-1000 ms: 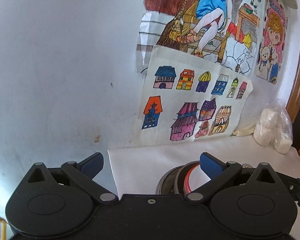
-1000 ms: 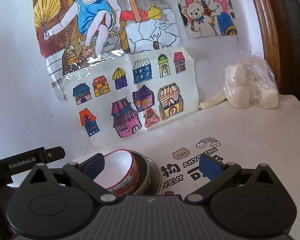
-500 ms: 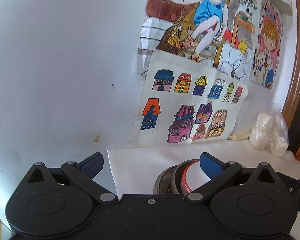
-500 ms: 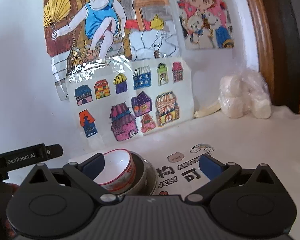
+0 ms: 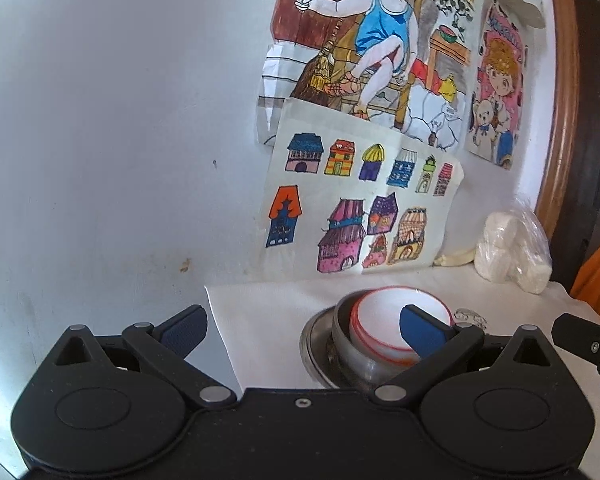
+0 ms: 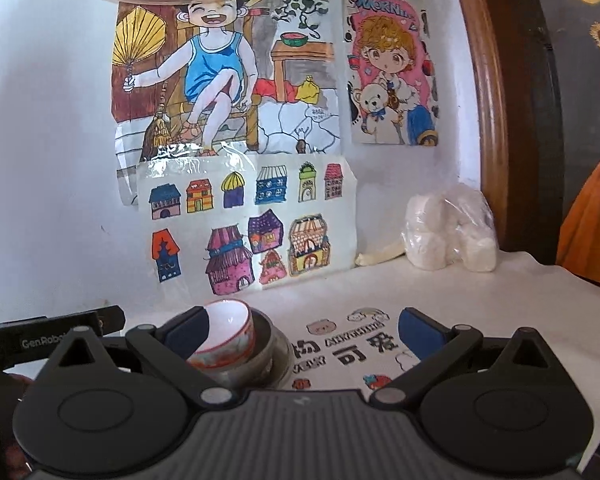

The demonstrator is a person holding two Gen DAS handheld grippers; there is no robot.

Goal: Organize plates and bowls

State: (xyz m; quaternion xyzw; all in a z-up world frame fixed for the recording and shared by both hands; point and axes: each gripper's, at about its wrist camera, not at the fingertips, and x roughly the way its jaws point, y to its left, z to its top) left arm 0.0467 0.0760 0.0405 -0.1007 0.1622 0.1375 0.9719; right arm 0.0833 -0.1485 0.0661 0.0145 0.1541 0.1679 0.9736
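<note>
Both your jaws stand wide apart with nothing between them, and the stack is right there near the back left corner of the tabletop (image 6: 480, 304): a red-rimmed bowl (image 5: 396, 320) sitting tilted inside a steel bowl (image 5: 342, 344), which rests on a steel plate (image 5: 314, 344). The nesting looks nearly done, so I'd say your job now is to level that top bowl. Your left gripper (image 5: 302, 322) has one finger crossing in front of the red rim, while your right gripper (image 6: 302, 326) has a finger just beside the bowl's wall. Press or nudge gently on the high side of the rim and let it drop flat; push sideways too hard and the steel bowl will likely skate on the plate. Watch the white cloth (image 6: 500, 320): its left edge ends just beside the stack, so keep everything clear of it. The plastic bag of white lumps (image 6: 448, 236) sits well apart at the back right edge, and the taped drawings (image 6: 244, 224) on the wall behind are out of your way.
</note>
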